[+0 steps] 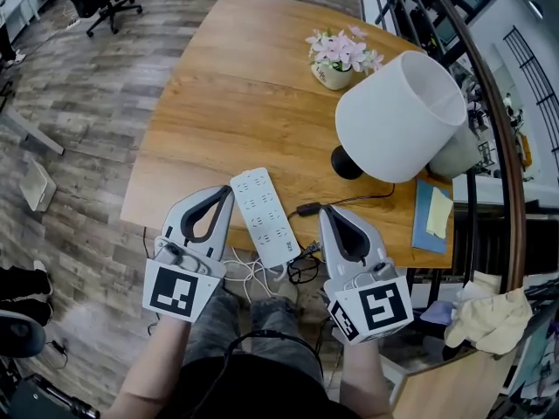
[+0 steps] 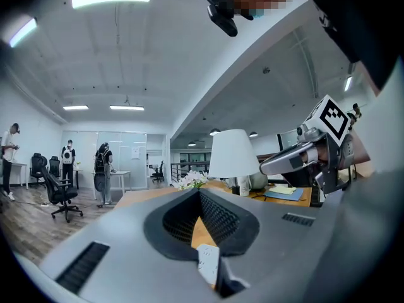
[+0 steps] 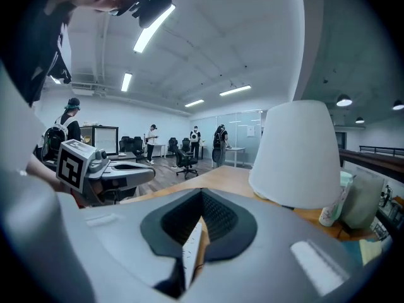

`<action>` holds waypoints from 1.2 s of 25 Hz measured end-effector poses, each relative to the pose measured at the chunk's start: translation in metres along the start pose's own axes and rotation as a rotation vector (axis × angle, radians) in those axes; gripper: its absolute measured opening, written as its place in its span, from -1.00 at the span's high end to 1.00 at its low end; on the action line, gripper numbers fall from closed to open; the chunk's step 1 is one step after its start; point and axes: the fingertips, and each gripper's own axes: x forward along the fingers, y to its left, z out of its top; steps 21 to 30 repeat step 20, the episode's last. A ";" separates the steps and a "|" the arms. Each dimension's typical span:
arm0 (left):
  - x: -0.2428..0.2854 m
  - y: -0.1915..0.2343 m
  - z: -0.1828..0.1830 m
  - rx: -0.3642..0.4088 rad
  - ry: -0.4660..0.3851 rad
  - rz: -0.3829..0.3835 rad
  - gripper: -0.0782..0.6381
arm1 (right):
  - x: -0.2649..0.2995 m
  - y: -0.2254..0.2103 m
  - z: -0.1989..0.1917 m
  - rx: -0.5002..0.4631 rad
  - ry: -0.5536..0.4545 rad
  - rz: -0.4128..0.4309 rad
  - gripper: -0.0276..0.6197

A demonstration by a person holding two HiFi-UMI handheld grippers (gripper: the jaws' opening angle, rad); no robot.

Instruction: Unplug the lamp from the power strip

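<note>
We hold the left gripper (image 1: 228,189) and right gripper (image 1: 325,209), jaws together and empty, flanking the power strip (image 1: 262,214); the lamp plug (image 1: 307,208) lies beside it.

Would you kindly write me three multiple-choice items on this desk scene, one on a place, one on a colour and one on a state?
1. Where does the power strip lie?
A. on the floor
B. at the table's near edge, between the left hand-held gripper and the right hand-held gripper
C. on a chair

2. What colour is the lampshade?
A. white
B. black
C. blue

3. How do the right hand-held gripper's jaws stand?
A. wide apart
B. closed on a plug
C. together, on nothing

Answers:
1 B, the head view shows it between the two.
2 A, the shade is white in every view.
3 C, its own view shows the jaws meeting with nothing gripped.
</note>
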 end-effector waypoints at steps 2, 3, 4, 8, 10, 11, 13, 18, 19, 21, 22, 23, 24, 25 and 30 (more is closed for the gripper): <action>-0.003 0.004 0.007 -0.005 -0.011 0.002 0.79 | -0.002 0.001 0.008 -0.003 -0.034 -0.008 0.89; -0.004 0.005 0.011 -0.007 -0.016 0.001 0.79 | -0.003 0.001 0.013 -0.004 -0.052 -0.014 0.89; -0.005 0.006 0.015 -0.008 -0.022 0.000 0.80 | -0.004 0.001 0.018 -0.007 -0.070 -0.018 0.89; -0.008 0.008 0.032 -0.003 -0.050 -0.010 0.80 | -0.010 0.002 0.034 -0.017 -0.124 -0.033 0.89; -0.008 0.007 0.040 0.005 -0.060 -0.020 0.79 | -0.012 0.001 0.042 -0.016 -0.145 -0.041 0.89; -0.008 0.006 0.044 0.006 -0.065 -0.026 0.79 | -0.013 0.000 0.046 -0.014 -0.155 -0.044 0.89; -0.009 0.005 0.050 0.006 -0.072 -0.034 0.79 | -0.016 0.000 0.052 -0.010 -0.174 -0.050 0.89; -0.009 0.001 0.063 0.015 -0.090 -0.048 0.80 | -0.023 -0.003 0.066 -0.007 -0.215 -0.067 0.89; -0.008 0.000 0.066 0.018 -0.095 -0.050 0.80 | -0.025 -0.005 0.070 -0.010 -0.223 -0.073 0.89; -0.007 -0.001 0.069 0.021 -0.102 -0.053 0.80 | -0.028 -0.007 0.073 -0.012 -0.232 -0.080 0.89; -0.007 -0.001 0.069 0.021 -0.102 -0.053 0.80 | -0.028 -0.007 0.073 -0.012 -0.232 -0.080 0.89; -0.007 -0.001 0.069 0.021 -0.102 -0.053 0.80 | -0.028 -0.007 0.073 -0.012 -0.232 -0.080 0.89; -0.007 -0.001 0.069 0.021 -0.102 -0.053 0.80 | -0.028 -0.007 0.073 -0.012 -0.232 -0.080 0.89; -0.007 -0.001 0.069 0.021 -0.102 -0.053 0.80 | -0.028 -0.007 0.073 -0.012 -0.232 -0.080 0.89; -0.007 -0.001 0.069 0.021 -0.102 -0.053 0.80 | -0.028 -0.007 0.073 -0.012 -0.232 -0.080 0.89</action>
